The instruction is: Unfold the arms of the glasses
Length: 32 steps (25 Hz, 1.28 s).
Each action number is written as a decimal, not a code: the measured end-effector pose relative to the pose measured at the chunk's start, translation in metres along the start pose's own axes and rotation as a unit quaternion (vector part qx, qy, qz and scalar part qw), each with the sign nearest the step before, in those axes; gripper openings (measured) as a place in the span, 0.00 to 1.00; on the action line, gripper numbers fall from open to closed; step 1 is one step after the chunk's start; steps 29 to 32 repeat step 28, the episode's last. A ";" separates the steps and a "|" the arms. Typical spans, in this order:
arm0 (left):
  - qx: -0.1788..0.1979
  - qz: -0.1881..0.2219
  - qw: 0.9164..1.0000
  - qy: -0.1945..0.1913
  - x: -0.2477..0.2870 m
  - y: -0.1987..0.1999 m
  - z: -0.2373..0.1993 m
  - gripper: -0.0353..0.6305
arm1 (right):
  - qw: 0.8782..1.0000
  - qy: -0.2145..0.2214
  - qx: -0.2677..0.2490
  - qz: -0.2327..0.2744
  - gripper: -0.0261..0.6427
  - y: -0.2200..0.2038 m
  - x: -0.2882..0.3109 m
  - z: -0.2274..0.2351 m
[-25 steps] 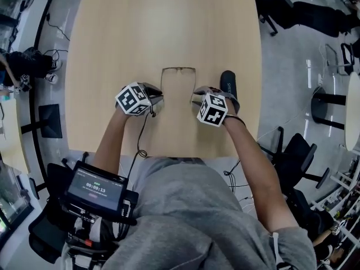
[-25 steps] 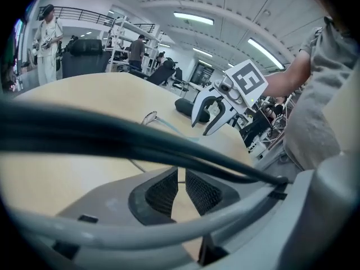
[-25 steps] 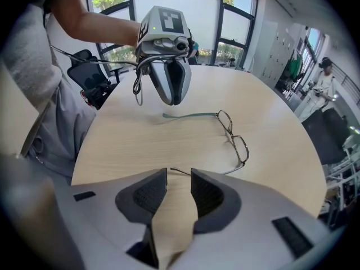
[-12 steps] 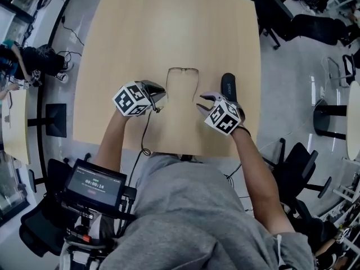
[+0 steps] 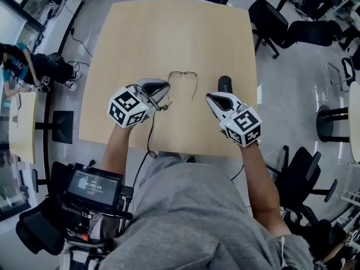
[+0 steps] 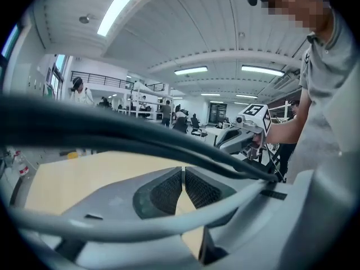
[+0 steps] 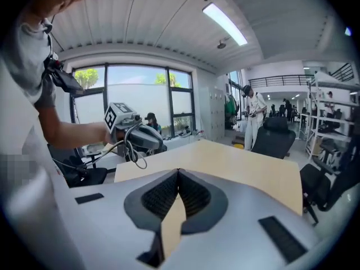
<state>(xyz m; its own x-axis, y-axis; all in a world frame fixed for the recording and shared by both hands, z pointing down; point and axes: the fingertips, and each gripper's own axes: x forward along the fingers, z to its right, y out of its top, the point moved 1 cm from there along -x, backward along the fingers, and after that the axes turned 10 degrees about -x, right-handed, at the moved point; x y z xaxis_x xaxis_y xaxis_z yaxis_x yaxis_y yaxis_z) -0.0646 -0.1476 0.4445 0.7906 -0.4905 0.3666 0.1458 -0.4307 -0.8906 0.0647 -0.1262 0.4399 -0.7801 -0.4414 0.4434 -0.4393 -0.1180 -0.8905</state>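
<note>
As left gripper's [image 5: 165,87] and just-closed right gripper's [image 5: 210,97] empty jaws meet, glasses [image 5: 183,75] lie beside the case [image 5: 225,83].

Pale wooden table [image 5: 169,27], black office chairs [image 5: 267,13], grey floor [image 5: 292,89]

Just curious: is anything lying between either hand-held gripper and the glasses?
Nothing visible does. The glasses lie on bare table between the left hand-held gripper and right hand-held gripper, both shut and empty. The dark object sits beside the right one, not in between.
</note>
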 end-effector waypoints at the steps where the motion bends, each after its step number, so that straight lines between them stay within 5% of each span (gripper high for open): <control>1: 0.009 0.011 1.000 0.004 -0.004 0.009 0.008 0.08 | 1.000 -0.008 -0.002 0.014 0.05 0.009 -0.009 -0.001; 12: 0.051 0.108 0.991 0.053 -0.061 0.055 0.094 0.08 | 0.991 -0.080 -0.037 0.098 0.05 0.072 -0.107 -0.042; 21: 0.050 0.121 0.988 0.081 -0.109 0.039 0.162 0.08 | 0.986 -0.096 -0.069 0.116 0.05 0.086 -0.166 -0.087; 32: 0.077 0.126 0.986 0.078 -0.138 0.049 0.191 0.08 | 0.985 -0.114 -0.060 0.118 0.05 0.088 -0.192 -0.111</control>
